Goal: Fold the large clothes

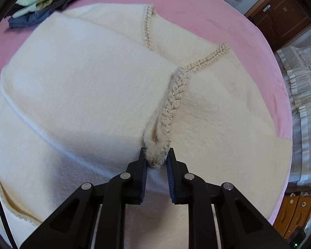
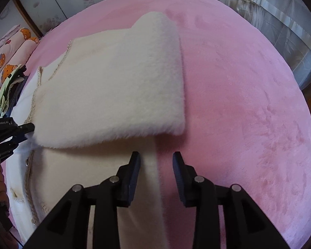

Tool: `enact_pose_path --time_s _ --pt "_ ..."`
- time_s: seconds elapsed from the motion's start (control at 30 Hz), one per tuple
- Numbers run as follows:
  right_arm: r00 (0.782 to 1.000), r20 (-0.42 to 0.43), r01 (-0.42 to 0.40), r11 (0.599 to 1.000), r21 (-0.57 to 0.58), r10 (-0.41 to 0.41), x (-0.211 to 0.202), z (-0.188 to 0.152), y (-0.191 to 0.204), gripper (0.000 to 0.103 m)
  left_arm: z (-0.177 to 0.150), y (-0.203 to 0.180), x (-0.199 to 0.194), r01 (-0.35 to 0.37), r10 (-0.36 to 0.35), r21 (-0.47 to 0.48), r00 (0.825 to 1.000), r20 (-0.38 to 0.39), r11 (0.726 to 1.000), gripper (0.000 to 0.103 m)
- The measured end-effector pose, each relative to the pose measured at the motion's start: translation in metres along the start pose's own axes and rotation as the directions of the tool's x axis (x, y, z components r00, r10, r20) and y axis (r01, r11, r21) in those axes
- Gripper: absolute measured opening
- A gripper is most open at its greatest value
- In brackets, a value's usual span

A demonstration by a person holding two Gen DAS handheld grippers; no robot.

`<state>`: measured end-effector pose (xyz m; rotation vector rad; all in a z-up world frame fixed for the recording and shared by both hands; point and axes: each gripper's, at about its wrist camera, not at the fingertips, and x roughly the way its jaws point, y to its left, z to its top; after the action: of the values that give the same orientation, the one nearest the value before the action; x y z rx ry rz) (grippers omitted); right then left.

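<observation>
On pink blanket, cream garment

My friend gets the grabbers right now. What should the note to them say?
Left gripper: closed on the braided trim of the cream fleece garment.
Right gripper: open, holding nothing, over the garment's edge.
Garment lies on the pink blanket, one sleeve already folded across it.
Pile of other clothes waits at the far corner.
Left to do: probably fold the trimmed front over, then fold the body.
</observation>
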<state>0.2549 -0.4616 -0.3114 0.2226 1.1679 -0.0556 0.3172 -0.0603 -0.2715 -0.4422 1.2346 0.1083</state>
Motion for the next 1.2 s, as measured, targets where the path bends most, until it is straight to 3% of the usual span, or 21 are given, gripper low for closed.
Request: enact_pose_path --time_s 0.13,0.27,0.4,0.5,0.6,0.7,1.0,1.2 --pt "1.000 0.026 -0.005 1.000 -0.003 0.005 0.004 0.007 -0.003 0.038 0.020 -0.013 -0.026 0.038 -0.037 -0.010 0.994 0.105 0.999 0.014" --pt "0.998 0.060 -0.008 1.000 -0.007 0.008 0.009 0.015 -0.003 0.038 0.058 -0.036 -0.052 0.090 -0.093 0.023 0.975 0.202 0.996 0.014" --pt "0.996 0.078 -0.033 0.999 -0.002 0.033 0.021 0.031 -0.003 0.038 0.086 -0.058 -0.074 0.080 -0.102 0.089 0.952 0.288 0.993 0.014" --pt "0.996 0.087 -0.013 0.998 -0.069 0.019 0.029 0.038 0.006 0.038 0.100 -0.064 -0.087 0.065 -0.095 0.103 0.941 0.325 0.993 0.014" --pt "0.993 0.114 0.033 0.988 -0.152 -0.016 0.030 0.037 0.017 0.038 0.105 -0.055 -0.097 0.070 -0.095 0.082 0.933 0.347 0.994 0.014" --pt "0.991 0.129 0.036 0.986 -0.165 -0.015 0.029 0.035 0.018 0.038 0.110 -0.042 -0.103 0.049 -0.068 0.059 0.928 0.367 0.997 0.014" --pt "0.979 0.203 0.059 0.960 -0.272 -0.002 0.017 0.035 0.035 0.038 0.112 0.014 -0.096 -0.066 0.072 -0.027 0.933 0.352 0.997 0.014" --pt "0.973 0.230 0.077 0.946 -0.315 -0.003 0.020 0.035 0.048 0.038 0.106 0.048 -0.089 -0.095 0.119 -0.093 0.944 0.307 0.991 0.014"
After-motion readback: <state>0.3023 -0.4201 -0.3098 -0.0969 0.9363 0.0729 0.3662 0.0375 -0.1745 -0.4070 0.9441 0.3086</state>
